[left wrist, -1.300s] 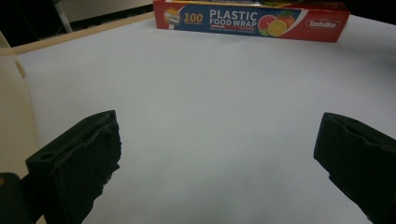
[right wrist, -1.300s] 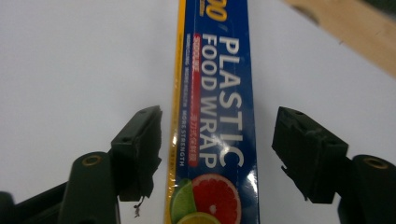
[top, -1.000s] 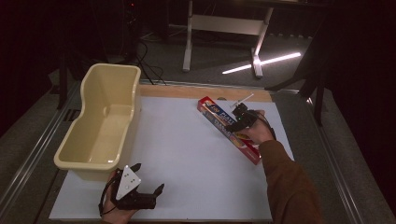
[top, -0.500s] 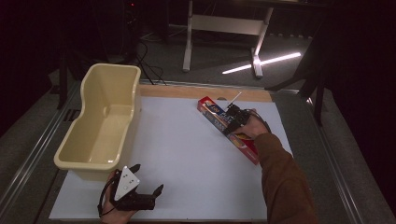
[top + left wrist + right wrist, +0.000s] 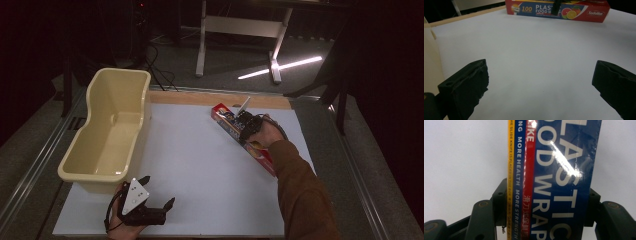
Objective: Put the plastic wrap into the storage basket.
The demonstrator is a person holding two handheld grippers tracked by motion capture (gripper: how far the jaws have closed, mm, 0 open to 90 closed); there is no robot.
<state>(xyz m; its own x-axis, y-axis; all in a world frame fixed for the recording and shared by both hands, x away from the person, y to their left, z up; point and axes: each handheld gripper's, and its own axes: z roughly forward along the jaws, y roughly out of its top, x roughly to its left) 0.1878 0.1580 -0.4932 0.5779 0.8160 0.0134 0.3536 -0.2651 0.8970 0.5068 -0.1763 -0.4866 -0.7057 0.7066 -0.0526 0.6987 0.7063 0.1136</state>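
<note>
Right fingers (image 5: 544, 220) clenched around the plastic wrap box (image 5: 230, 122), arm outstretched; left fingers (image 5: 539, 85) released.

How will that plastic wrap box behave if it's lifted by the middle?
The plastic wrap box is a long rectangular carton, so probably stiff and unlikely to roll. The right gripper straddles it off-centre, so it may tip. The glossy face could be slippery.

Beside the cream tub (image 5: 107, 135), the white table (image 5: 195, 165) lies bare across to the plastic wrap box (image 5: 235, 127). 2 obstacles flank that open stretch: the tub's tall walls and the box, which lies diagonally well apart from the tub.
</note>
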